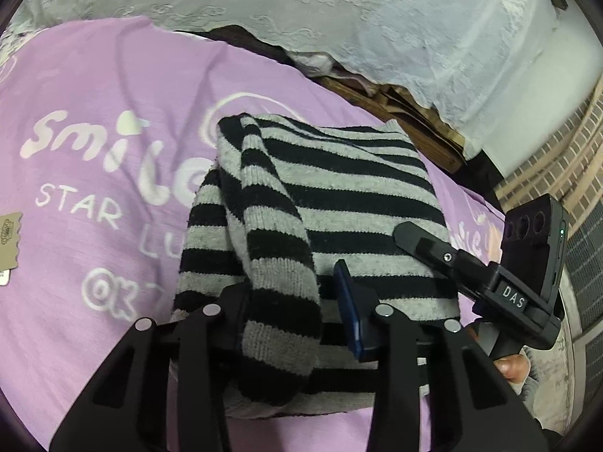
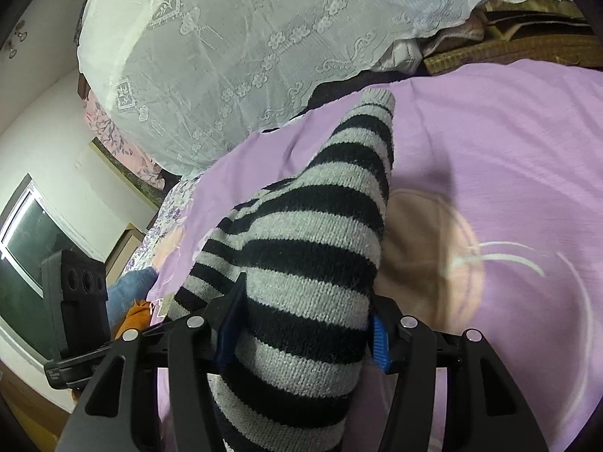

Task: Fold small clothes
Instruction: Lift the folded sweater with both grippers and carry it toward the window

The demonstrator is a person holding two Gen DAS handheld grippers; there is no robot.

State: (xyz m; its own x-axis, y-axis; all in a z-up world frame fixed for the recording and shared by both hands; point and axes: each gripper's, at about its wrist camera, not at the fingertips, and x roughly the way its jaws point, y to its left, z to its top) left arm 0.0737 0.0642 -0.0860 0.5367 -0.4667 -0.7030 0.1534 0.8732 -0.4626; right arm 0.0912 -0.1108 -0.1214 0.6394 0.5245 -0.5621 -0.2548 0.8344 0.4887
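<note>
A small black-and-grey striped knit sweater [image 1: 339, 203] lies on a purple sheet [image 1: 94, 150] with white lettering. One sleeve [image 1: 264, 226] is folded over the body and runs between the fingers of my left gripper [image 1: 297, 301], whose jaws stand apart around it. My right gripper [image 1: 418, 241] reaches over the sweater's right edge in the left wrist view. In the right wrist view, my right gripper [image 2: 305, 320] has a bunched striped part of the sweater [image 2: 312, 233] between its blue pads [image 2: 378, 342], lifted off the sheet.
A white lace cover [image 1: 377, 30] drapes over piled bedding at the back. A brown wooden edge [image 1: 414, 116] shows beneath it. A tiled wall [image 1: 557, 165] is at right. A window [image 2: 26, 241] and blue and orange clothes [image 2: 132, 301] lie at left in the right wrist view.
</note>
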